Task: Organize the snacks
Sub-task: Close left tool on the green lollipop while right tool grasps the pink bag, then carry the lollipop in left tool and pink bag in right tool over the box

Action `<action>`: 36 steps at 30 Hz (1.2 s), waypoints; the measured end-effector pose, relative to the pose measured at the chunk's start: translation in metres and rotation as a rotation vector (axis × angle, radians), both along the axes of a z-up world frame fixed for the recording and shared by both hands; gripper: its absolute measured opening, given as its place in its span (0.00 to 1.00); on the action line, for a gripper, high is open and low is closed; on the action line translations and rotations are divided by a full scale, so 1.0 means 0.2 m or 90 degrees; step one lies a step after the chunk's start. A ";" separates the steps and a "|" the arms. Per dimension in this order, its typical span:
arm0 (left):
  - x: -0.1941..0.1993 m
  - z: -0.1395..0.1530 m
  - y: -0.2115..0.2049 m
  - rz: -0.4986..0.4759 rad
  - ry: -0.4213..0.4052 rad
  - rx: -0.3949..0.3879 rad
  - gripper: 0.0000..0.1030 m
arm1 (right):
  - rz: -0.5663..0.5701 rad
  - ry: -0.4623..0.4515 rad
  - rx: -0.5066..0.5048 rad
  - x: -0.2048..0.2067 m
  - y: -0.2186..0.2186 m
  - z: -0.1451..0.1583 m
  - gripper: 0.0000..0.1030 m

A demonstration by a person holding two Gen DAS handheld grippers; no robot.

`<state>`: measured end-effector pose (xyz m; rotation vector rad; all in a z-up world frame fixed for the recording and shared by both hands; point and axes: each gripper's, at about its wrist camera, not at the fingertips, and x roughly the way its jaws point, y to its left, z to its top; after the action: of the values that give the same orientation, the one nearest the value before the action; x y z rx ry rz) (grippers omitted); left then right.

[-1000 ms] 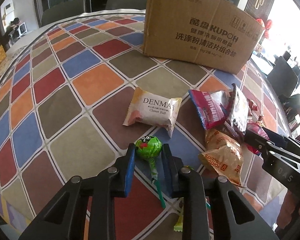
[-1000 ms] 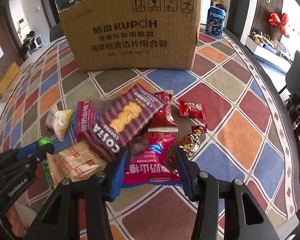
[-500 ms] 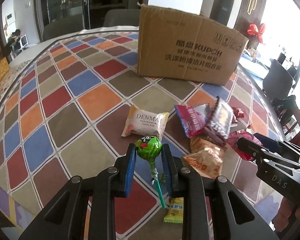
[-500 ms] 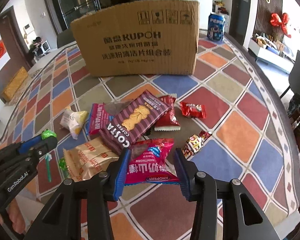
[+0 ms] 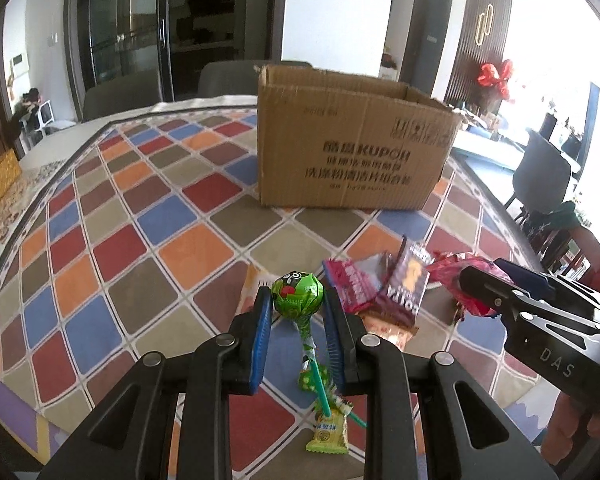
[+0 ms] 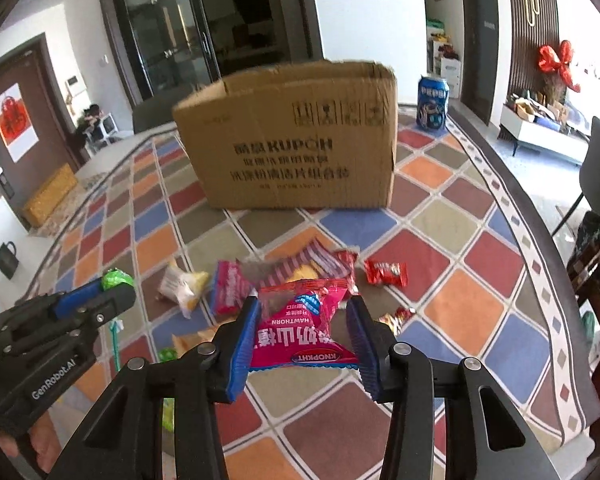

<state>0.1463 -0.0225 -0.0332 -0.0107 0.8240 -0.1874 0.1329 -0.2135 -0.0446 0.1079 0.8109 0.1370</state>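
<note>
Left gripper (image 5: 297, 305) clamped on green lollipop (image 5: 298, 295), right gripper (image 6: 303, 320) clamped on pink hawthorn packet (image 6: 300, 330), both above the snack pile (image 6: 296, 276), cardboard box (image 6: 296, 140) beyond

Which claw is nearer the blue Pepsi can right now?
Right. The right claw is on the blue Pepsi can's side of the table; the left claw is farther left.

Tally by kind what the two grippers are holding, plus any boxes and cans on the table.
Lollipops: 1, the green lollipop in the left gripper
Snack packets: 1, the pink hawthorn packet in the right gripper
Boxes: 1, the cardboard box
Cans: 1, the Pepsi can
Total: 4
</note>
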 end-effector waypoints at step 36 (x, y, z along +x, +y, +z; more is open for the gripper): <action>0.60 0.54 -0.12 -0.040 -0.157 -0.011 0.25 | -0.011 -0.246 0.008 0.40 -0.02 0.55 0.44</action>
<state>0.2671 -0.0466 0.0740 0.0213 0.5774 -0.2498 0.2123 -0.2175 0.0654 0.0958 0.4236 0.1409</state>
